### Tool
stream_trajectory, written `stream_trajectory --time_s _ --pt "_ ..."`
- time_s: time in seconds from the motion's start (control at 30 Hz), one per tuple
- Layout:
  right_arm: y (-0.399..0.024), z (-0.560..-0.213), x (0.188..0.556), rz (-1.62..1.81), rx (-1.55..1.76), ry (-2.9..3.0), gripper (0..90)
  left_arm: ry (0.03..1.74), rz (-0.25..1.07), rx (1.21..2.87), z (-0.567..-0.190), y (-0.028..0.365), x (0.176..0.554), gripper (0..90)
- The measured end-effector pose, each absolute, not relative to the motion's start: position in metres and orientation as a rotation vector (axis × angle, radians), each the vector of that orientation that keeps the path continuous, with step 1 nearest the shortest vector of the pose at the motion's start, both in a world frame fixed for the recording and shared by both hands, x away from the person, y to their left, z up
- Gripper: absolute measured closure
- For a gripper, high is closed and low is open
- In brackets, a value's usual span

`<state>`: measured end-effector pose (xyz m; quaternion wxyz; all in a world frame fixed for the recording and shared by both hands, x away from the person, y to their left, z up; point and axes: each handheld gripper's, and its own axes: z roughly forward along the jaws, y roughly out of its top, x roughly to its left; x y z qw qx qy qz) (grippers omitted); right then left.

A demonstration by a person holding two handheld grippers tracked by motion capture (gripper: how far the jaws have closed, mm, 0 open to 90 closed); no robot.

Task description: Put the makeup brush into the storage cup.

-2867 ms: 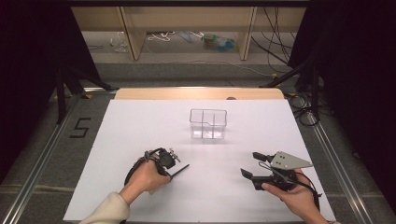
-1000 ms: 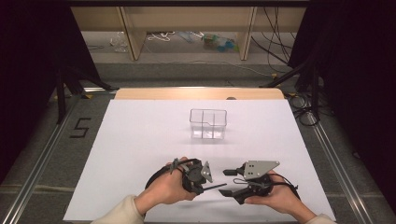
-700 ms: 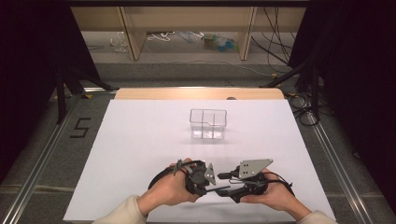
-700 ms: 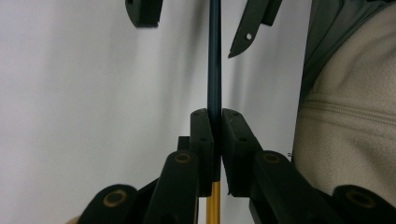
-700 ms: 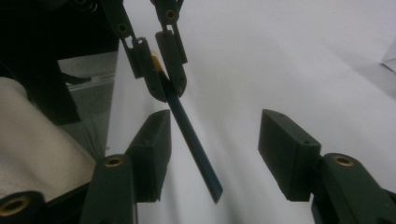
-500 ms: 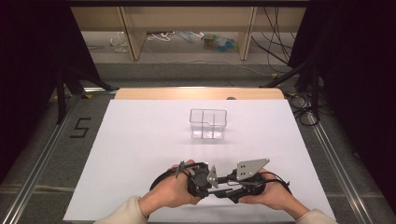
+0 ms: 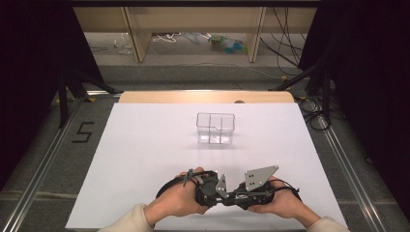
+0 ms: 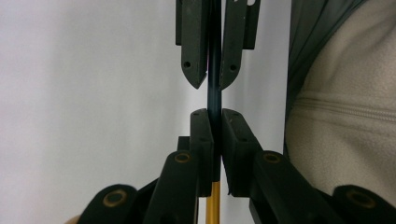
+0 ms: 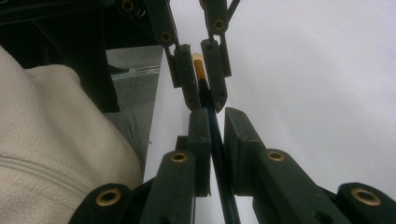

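Pen (dark shaft, yellow end): held level just above the white table, near its front edge, spanning both grippers nose to nose. Left gripper: jaws closed tight on the shaft, yellow end toward its own body. Right gripper: jaws around the shaft with a small gap on one side; grip looks loose, though I cannot tell for certain. Clear box: two compartments, upright at mid-table, well apart from the hands. Cream sleeve: close beside the jaws in both gripper views. Grey plate: atop the right gripper.
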<state>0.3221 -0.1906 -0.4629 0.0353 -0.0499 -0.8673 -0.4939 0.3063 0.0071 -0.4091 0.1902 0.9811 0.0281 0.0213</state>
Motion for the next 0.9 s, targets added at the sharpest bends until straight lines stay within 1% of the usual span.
stream_trajectory --time_s 0.17,0.23,0.3,0.33,0.37,0.4,0.6,0.63,0.67,0.73,0.77,0.8,0.9 --pt "-0.190 -0.461 0.320 -1.517 -0.121 -2.659 84.5 0.072 0.069 2.763 -0.409 0.007 0.305 82.9" --pt "-0.190 -0.460 0.319 -1.512 -0.123 -2.671 84.6 0.065 0.052 2.749 -0.409 0.008 0.307 81.1" --pt "-0.190 -0.459 0.319 -1.528 -0.116 -2.689 84.5 0.083 0.063 2.730 -0.406 0.011 0.308 74.0" --pt "-0.190 -0.459 0.319 -1.528 -0.116 -2.689 84.5 0.091 0.081 2.713 -0.405 0.013 0.309 74.0" --pt "-0.190 -0.459 0.319 -1.539 -0.129 -2.690 84.6 0.114 0.110 2.706 -0.402 0.015 0.309 69.0" --pt "-0.193 -0.458 0.320 -1.532 -0.155 -2.702 84.5 0.157 0.123 2.675 -0.400 0.019 0.310 59.2" --pt "-0.199 -0.456 0.324 -1.598 -0.213 -2.709 84.5 0.227 0.145 2.600 -0.398 0.028 0.312 35.6" --pt "-0.200 -0.455 0.325 -1.590 -0.227 -2.710 84.5 0.270 0.148 2.550 -0.399 0.031 0.312 32.0" --pt "-0.202 -0.454 0.326 -1.589 -0.233 -2.713 84.5 0.285 0.153 2.533 -0.399 0.033 0.312 28.6" --pt "-0.203 -0.454 0.326 -1.615 -0.252 -2.712 84.5 0.311 0.149 2.517 -0.399 0.036 0.313 23.6" --pt "-0.205 -0.453 0.326 -1.604 -0.256 -2.724 84.5 0.333 0.152 2.509 -0.398 0.040 0.314 23.6" --pt "-0.206 -0.452 0.328 -1.610 -0.263 -2.727 84.5 0.357 0.148 2.491 -0.399 0.042 0.315 21.7" --pt "-0.209 -0.451 0.329 -1.628 -0.300 -2.730 84.5 0.382 0.163 2.477 -0.397 0.052 0.319 20.6"
